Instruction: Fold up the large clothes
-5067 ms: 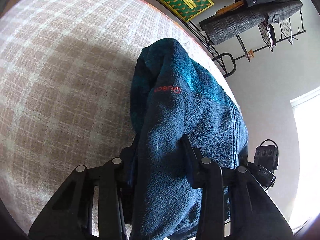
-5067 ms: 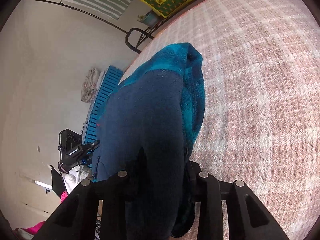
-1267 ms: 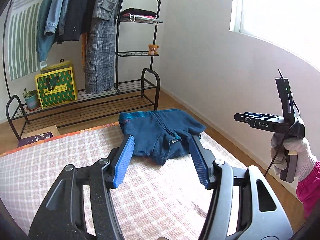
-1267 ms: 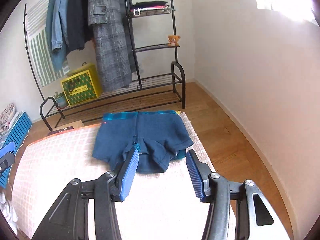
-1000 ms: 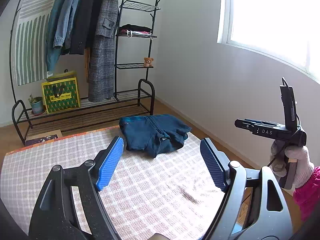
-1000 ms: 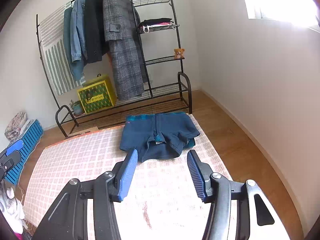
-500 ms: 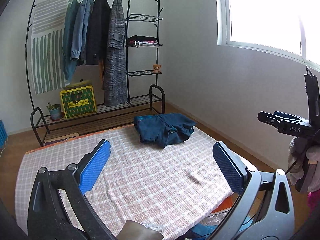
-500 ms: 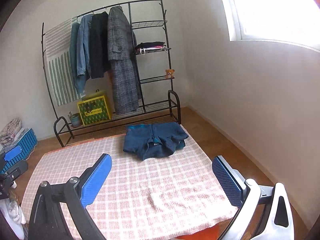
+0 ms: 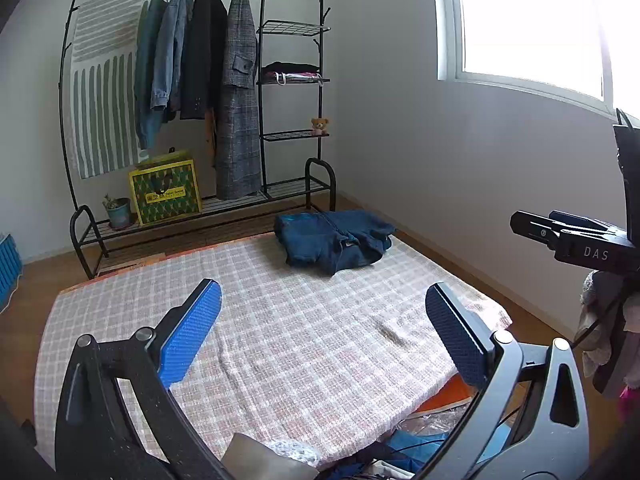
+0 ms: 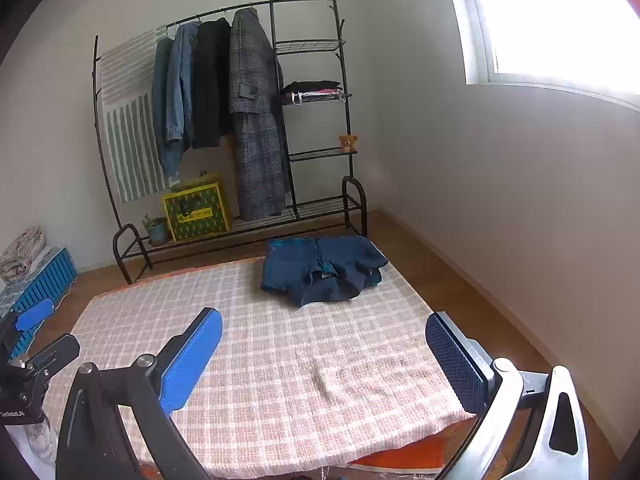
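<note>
A dark blue fleece jacket lies folded in a bundle at the far right corner of the checked pink-and-white cloth; it also shows in the right wrist view. My left gripper is wide open and empty, well back from the jacket above the cloth's near part. My right gripper is wide open and empty too, also far back from the jacket. The right gripper's body shows at the right edge of the left wrist view, held in a gloved hand.
A black clothes rack with hanging coats, shelves, a yellow-green bag and a small teddy bear stands behind the cloth. A blue crate sits at the left. Loose items lie by the cloth's near edge. Wooden floor surrounds the cloth.
Both grippers let go of the jacket, which now lies folded at the far corner. Both have pulled back and up, and their jaws have opened wide.
</note>
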Motion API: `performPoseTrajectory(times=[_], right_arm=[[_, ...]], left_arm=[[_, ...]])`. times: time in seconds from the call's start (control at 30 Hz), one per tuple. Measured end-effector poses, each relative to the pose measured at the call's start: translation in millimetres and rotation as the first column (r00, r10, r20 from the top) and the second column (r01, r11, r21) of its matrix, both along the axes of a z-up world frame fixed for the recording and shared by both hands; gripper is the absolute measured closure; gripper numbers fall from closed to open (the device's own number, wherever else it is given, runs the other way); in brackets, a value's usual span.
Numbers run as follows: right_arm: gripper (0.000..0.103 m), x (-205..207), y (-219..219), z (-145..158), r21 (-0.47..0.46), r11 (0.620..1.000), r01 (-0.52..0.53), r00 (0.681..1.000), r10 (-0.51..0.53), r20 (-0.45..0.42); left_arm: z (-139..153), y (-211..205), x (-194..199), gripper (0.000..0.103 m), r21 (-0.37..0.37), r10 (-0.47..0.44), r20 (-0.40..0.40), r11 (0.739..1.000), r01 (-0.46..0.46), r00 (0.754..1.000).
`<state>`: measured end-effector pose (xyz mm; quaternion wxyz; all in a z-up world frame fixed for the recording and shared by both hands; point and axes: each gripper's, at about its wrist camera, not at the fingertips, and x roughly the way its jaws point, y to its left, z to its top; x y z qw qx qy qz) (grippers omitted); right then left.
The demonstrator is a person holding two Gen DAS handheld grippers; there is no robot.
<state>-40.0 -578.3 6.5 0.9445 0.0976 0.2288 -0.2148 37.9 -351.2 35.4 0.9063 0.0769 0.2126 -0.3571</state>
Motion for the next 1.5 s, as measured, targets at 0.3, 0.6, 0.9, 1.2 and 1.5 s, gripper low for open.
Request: performPoseTrajectory(times=[0.3,0.6,0.9,1.2,1.5], right_arm=[[0.0,4.1,12.4,3.2,-0.024,1.0,-0.009,1.0,0.009,-0.002],[0.0,0.1,15.5,3.3,-0.037,0.999,-0.007,1.0,0.006,-0.003],[0.0,-4.3,13.0,2.3,-0.022,1.0,-0.004,1.0,0.004,0.003],[0.0,-5.8,14.2,2.0,-0.023,1.0,-0.008,1.0,0.008,0.005],[0.0,-2.8,17.9,0.5,-0.022,1.0,-0.021,1.0,0.021,-0.003]], left_arm=[[0.7,6.5,-3.9,0.0,-0.001,0.011,0.002,1.0,-0.011,1.0],[1.4,6.8,-5.1,0.0,0.0,0.012,0.003,1.0,-0.012,1.0],[5.8,13.3,-9.3,0.0,0.004,0.006,0.02,1.0,-0.006,1.0],[11.9,12.0,-12.2,0.0,0.009,0.0,0.028,1.0,0.0,1.0],[11.6,11.2,-12.7,0.0,0.009,0.002,0.028,1.0,-0.002,1.0]])
